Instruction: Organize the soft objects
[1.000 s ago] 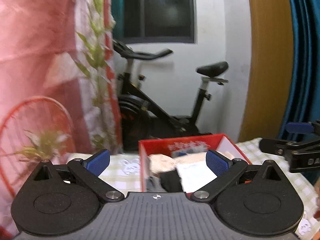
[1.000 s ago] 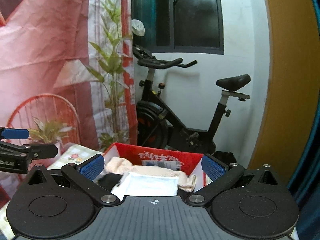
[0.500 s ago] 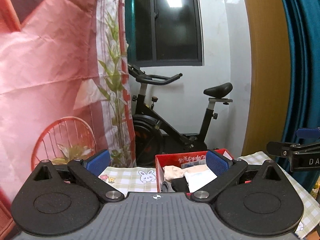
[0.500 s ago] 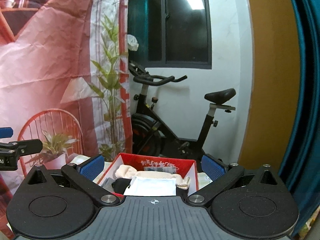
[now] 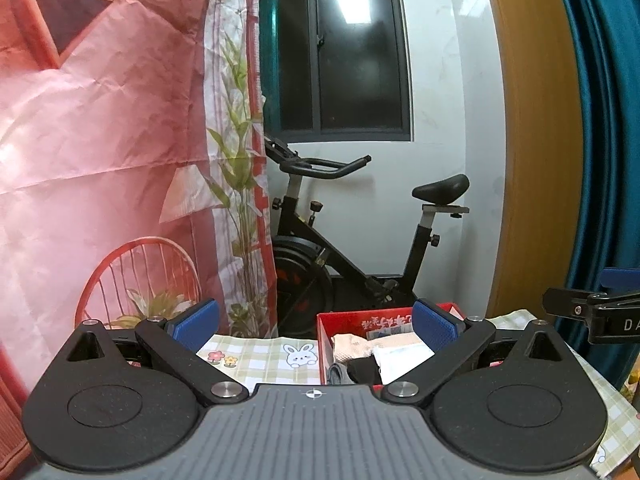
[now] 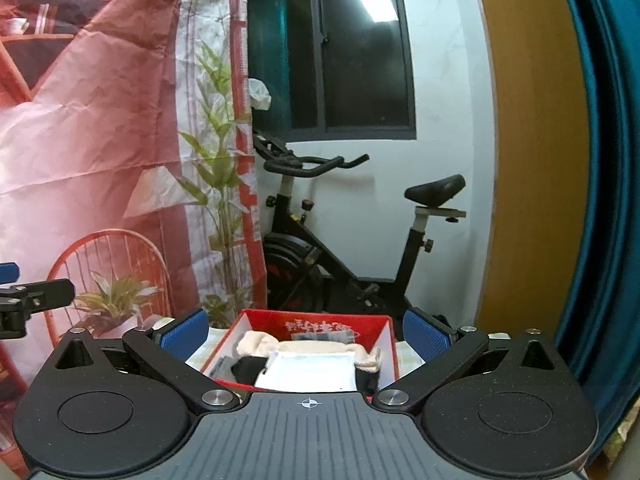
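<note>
Both tongs, left gripper [image 5: 315,322] and right gripper [image 6: 304,330], are hanging wide open, empty. Red cardboard box [image 6: 320,322] is holding knitted cream sock [image 6: 280,347], flat white cloth [image 6: 308,372]; dark items half hidden.

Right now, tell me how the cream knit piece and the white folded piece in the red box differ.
The cream knit piece looks ribbed and rolled, stretching across the red box; the white folded piece looks smooth, flat and squarish. The cream one sits farther back; the white one lies nearer the right gripper. Both are pale soft items inside the same box.
</note>
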